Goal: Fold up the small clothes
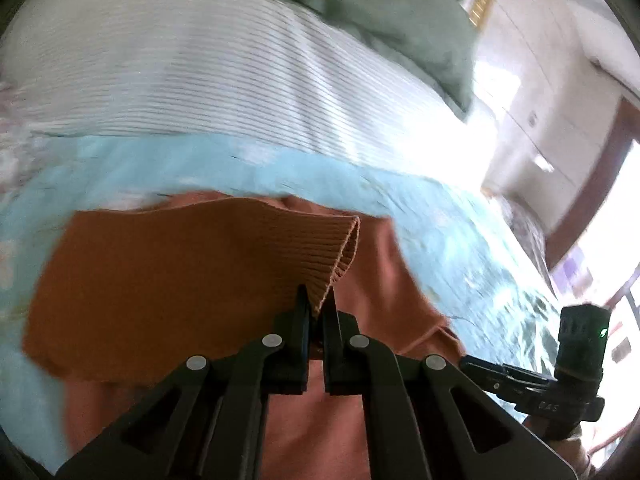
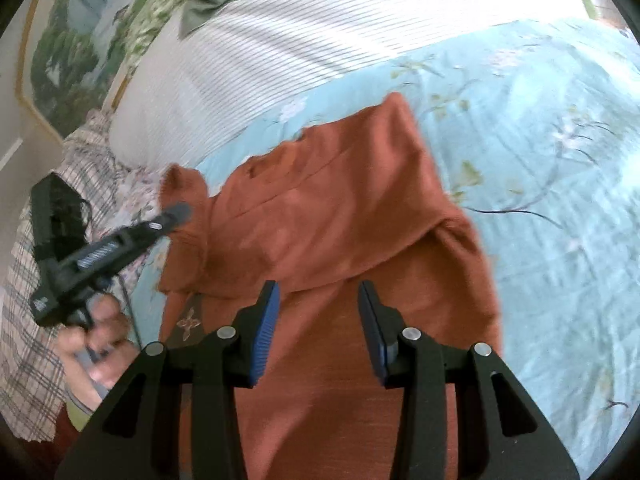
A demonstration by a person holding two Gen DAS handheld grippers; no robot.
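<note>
A rust-orange knit garment point(image 2: 332, 220) lies on a light blue floral bedspread point(image 2: 540, 152). My left gripper point(image 1: 318, 300) is shut on the garment's ribbed cuff point(image 1: 320, 248) and holds that sleeve lifted over the body of the garment point(image 1: 312, 420). In the right wrist view the left gripper point(image 2: 176, 212) shows at the left, at the sleeve. My right gripper point(image 2: 318, 292) is open and empty, just above the middle of the garment. In the left wrist view the right gripper's body point(image 1: 576, 364) shows at the lower right.
A white striped pillow point(image 1: 200, 72) lies beyond the garment, with a green cloth point(image 1: 380, 12) behind it. A plaid fabric point(image 2: 36, 280) lies at the bed's left. A framed landscape picture point(image 2: 80, 40) hangs on the wall.
</note>
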